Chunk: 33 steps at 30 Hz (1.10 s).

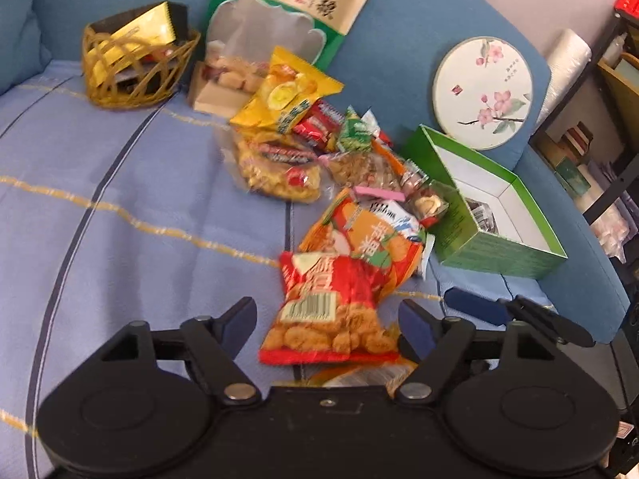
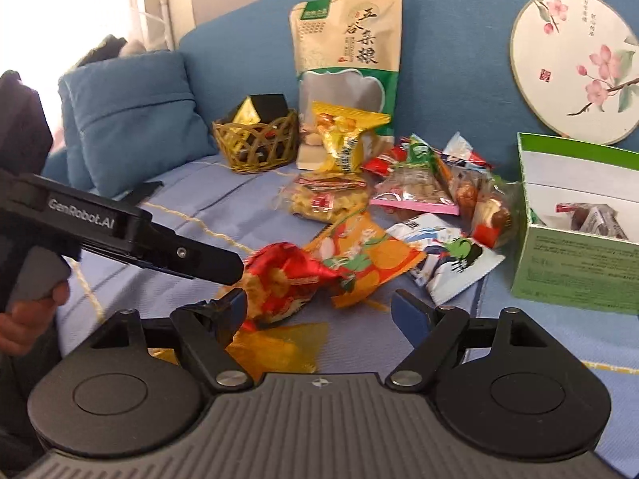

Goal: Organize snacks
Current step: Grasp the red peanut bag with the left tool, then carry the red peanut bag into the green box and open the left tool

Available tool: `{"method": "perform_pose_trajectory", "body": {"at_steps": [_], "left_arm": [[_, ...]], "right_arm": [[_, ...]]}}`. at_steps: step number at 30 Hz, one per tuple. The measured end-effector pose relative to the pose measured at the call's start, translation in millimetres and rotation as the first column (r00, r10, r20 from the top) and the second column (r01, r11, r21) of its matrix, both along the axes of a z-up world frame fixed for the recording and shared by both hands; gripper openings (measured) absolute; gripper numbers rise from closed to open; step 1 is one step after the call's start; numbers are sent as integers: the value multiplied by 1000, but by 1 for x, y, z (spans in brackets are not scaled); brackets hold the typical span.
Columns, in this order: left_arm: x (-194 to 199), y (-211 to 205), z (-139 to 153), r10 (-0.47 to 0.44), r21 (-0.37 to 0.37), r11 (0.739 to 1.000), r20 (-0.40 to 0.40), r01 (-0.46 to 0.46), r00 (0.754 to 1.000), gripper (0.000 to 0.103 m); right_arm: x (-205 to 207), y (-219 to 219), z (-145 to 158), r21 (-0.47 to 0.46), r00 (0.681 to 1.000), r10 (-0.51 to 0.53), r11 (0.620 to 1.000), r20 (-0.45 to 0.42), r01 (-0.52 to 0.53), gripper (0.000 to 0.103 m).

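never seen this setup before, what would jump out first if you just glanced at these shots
The heap of bright snack packets spilled across the middle of the blue sofa seat catches the eye first, with a red packet lying between the open jaws of the left gripper. Next come the tall cereal pouch and the round blossom-painted lid propped against the backrest, above the open green box on the right.

Snack pile (image 1: 319,151) loose on blue sofa seat, centre. Red crisp packet (image 1: 331,311) lies flat at 6 o'clock of it, barcode up. Green box (image 1: 495,215), open, at 3 o'clock, few packets inside. Wicker basket (image 1: 135,64) at 10 o'clock, upright, gold packs in it.
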<state>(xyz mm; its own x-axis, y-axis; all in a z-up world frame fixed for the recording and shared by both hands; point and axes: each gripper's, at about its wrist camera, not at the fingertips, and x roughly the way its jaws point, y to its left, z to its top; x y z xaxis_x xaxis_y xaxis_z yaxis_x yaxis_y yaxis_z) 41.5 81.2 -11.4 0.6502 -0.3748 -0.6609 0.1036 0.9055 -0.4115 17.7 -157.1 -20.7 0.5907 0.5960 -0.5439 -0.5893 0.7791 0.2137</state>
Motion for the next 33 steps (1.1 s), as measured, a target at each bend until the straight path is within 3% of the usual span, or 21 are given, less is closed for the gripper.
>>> {"method": "perform_pose_trajectory", "body": {"at_steps": [3,5,7,11,12,14,16,18,25,33], "left_arm": [[11,-1,-1,-22,-7,1000,5,22,1000,103],[20,1,-5,-40,-28,999,-29,39,999,103],[28,5,-8,-74,-61,996,-64,70,995,84],[40,12,-14,-88,-97,992,-120,76,989,82],[42,11,-18,-93,-98,992,-129,81,987,83],[44,9,-21,-98,-92,992,-133,86,986,76],[44,4,-16,-100,-79,993,-126,91,987,69],[43,-2,-7,-102,-65,993,-98,96,990,67],[58,-43,41,-155,-46,987,31,156,987,66],[105,-129,63,-265,-6,963,135,269,955,66]], "right_arm": [[5,-3,-1,101,995,55,994,-88,-46,103],[4,2,1,131,992,95,988,-88,-83,100],[5,12,4,115,990,123,987,-68,-115,95],[15,34,-3,63,984,152,987,-89,-147,91],[17,39,-7,40,984,147,989,-96,-143,85],[20,42,-16,28,981,149,989,-125,-146,64],[17,38,-11,28,984,144,990,-109,-142,56],[13,33,0,24,989,139,990,-51,-138,50],[15,-11,36,91,995,14,996,96,-23,48],[43,-80,54,129,964,-190,977,188,167,48]]}}
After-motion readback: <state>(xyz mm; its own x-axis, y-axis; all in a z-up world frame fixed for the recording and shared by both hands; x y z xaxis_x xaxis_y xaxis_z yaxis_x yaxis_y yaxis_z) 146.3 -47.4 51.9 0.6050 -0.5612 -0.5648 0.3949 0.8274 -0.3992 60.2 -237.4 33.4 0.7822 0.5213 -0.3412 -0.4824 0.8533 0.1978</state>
